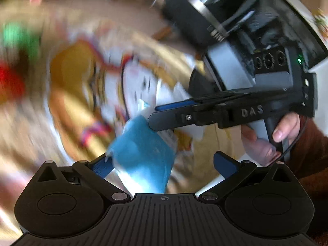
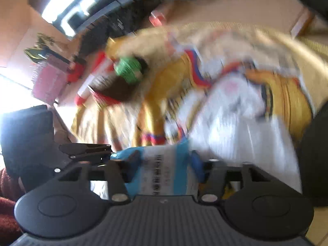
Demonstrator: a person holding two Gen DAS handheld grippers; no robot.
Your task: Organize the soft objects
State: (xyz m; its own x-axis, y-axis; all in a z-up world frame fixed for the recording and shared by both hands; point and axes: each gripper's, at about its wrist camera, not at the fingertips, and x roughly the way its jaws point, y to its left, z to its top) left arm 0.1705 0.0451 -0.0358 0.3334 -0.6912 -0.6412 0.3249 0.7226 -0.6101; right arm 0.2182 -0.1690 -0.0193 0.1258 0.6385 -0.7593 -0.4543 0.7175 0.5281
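Observation:
A soft blue packet (image 1: 141, 149) with a clear, shiny wrapper hangs in front of the left wrist camera. My right gripper (image 1: 153, 113) reaches in from the right and is shut on the packet's upper edge. In the right wrist view the same packet (image 2: 164, 176), blue and white with printed text, sits pinched between the right gripper's (image 2: 165, 162) fingers. My left gripper (image 1: 162, 164) is open, its blue pads wide apart on either side of the packet's lower part. Only the left pad is close to the packet. Both views are motion-blurred.
Under the grippers lies a yellow and white patterned cloth (image 1: 78, 86). Blurred green (image 2: 128, 69) and red (image 1: 10, 80) soft things lie at its far side. A hand (image 1: 287, 127) holds the right gripper's handle. A pink crate (image 2: 51, 82) stands at the left in the right wrist view.

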